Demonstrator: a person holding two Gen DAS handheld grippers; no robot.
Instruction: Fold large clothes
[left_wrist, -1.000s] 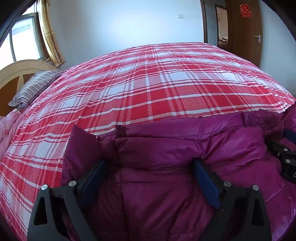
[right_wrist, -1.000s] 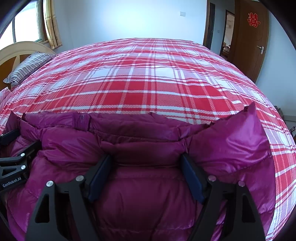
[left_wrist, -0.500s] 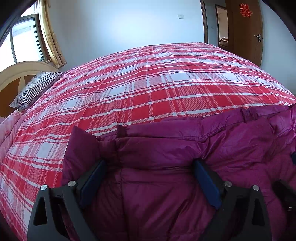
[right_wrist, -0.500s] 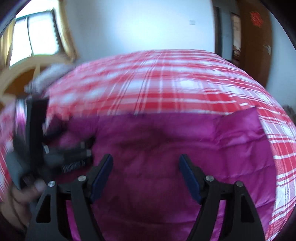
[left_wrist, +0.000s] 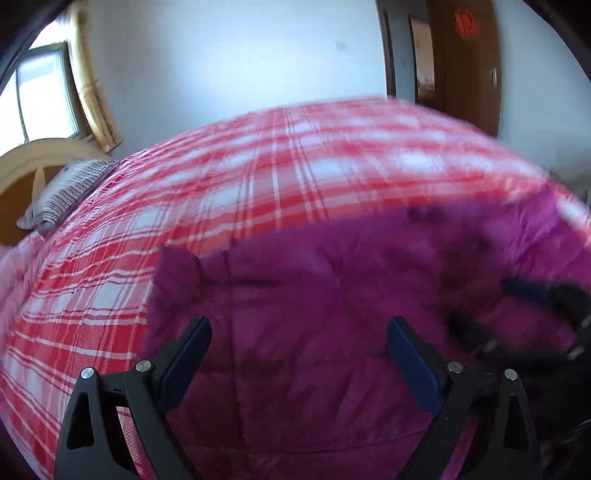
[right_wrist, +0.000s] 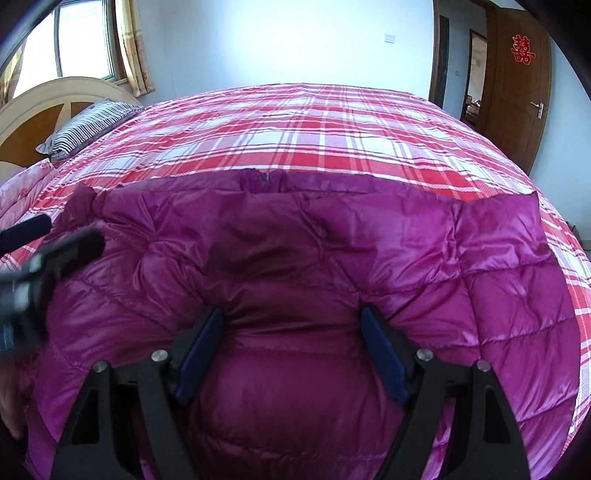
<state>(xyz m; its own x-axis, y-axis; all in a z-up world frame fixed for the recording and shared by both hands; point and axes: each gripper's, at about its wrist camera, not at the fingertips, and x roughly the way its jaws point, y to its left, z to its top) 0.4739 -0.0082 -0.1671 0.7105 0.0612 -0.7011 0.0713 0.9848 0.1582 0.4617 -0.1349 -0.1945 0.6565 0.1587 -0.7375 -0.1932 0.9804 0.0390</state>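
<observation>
A magenta quilted down jacket (right_wrist: 303, 251) lies folded on the near side of a bed with a red and white plaid cover (right_wrist: 314, 129). My right gripper (right_wrist: 291, 325) is open, its blue-padded fingers (right_wrist: 382, 354) pressed down on the jacket's puffy surface. My left gripper (left_wrist: 299, 336) is also open, held over the jacket (left_wrist: 303, 295) in the blurred left wrist view. The left gripper also shows blurred at the left edge of the right wrist view (right_wrist: 37, 258). The right gripper shows dark and blurred at the right of the left wrist view (left_wrist: 535, 325).
A striped pillow (right_wrist: 88, 125) and a curved wooden headboard (right_wrist: 44, 99) are at the far left. A pink quilt edge (right_wrist: 22, 184) lies at the left. A brown door (right_wrist: 517, 85) stands at the far right, beside an open doorway.
Both grippers have pulled back from the jacket's folded edge; more of the jacket top shows. The left wrist view is now blurred from motion. The jacket lies flatter.
</observation>
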